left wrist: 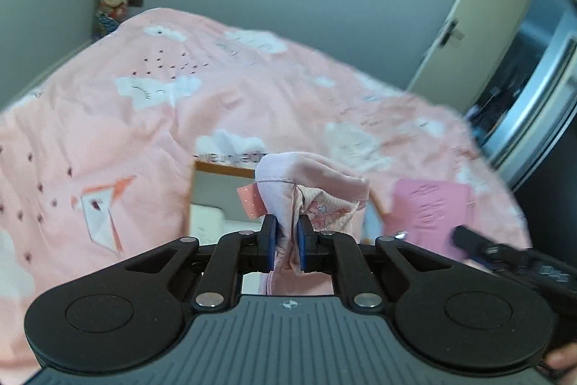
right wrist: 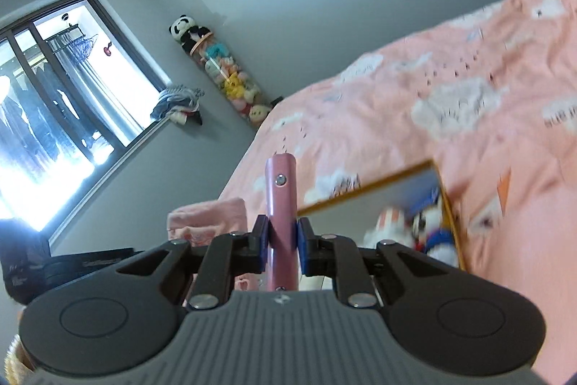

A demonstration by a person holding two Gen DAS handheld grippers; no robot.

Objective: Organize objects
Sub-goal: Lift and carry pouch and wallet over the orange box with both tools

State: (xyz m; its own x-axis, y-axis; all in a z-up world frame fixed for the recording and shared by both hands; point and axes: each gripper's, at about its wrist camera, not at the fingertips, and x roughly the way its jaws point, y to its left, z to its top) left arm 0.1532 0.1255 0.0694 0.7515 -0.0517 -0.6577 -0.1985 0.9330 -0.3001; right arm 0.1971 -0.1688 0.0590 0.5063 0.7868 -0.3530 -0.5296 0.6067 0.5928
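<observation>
a: pink cloud-print bedspread [left wrist: 223, 89] fills most of both views, grey walls behind it, a bright window [right wrist: 54, 118] off to one side and a tall clear tube of plush toys [right wrist: 230, 85] in the corner.

b: and the wooden-framed box [left wrist: 223, 170] on the bed?

a: that looks like the place things go. in the right wrist view there are soft toys [right wrist: 425, 230] inside it, though they're blurred, so i can't say more about them.

b: what's the left gripper [left wrist: 286, 235] doing?

a: its blue pads are pressed onto a bunched pink and lilac garment [left wrist: 310, 186], which stands up between them just in front of the box, with a spotted pink tab [left wrist: 249, 202] poking out at the side.

b: the right gripper [right wrist: 283, 235]?

a: pinching a flat pink strap with snap studs [right wrist: 281, 193], upright between its fingers. in the left view that same piece reads as a pink embossed pouch or cover [left wrist: 431, 208], held near the garment on the right.

b: so how to do this well?

a: i'd judge both hands are carrying one thing each. keep both pinches firm, bring the garment over the box opening before letting go, low enough that it doesn't unfold, and keep the two grippers apart so the strap doesn't snag the cloth.
</observation>
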